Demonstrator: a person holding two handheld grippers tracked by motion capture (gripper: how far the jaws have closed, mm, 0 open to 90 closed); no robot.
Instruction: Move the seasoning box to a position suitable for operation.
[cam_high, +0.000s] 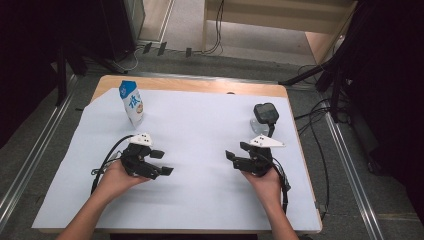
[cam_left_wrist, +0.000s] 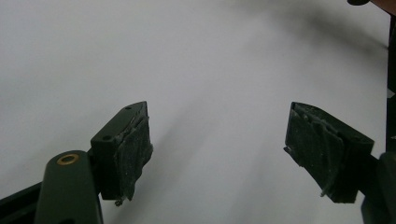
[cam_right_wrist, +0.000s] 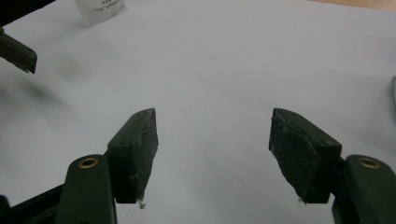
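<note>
A blue and white drink carton (cam_high: 131, 102) stands upright at the back left of the white sheet (cam_high: 200, 150); its bottom edge (cam_right_wrist: 99, 10) peeks into the right gripper view. My left gripper (cam_high: 163, 162) rests low over the sheet in front of the carton, jaws open and pointing right, nothing between them (cam_left_wrist: 217, 149). My right gripper (cam_high: 232, 156) sits at the right side, jaws open and pointing left, empty as well (cam_right_wrist: 212, 149). A black device on a grey round base (cam_high: 264, 116) stands just behind the right gripper.
The sheet covers a wooden table (cam_high: 190, 85) with its far edge bare. Cables (cam_high: 320, 125) run over the floor to the right. Dark stands and equipment flank the table on both sides.
</note>
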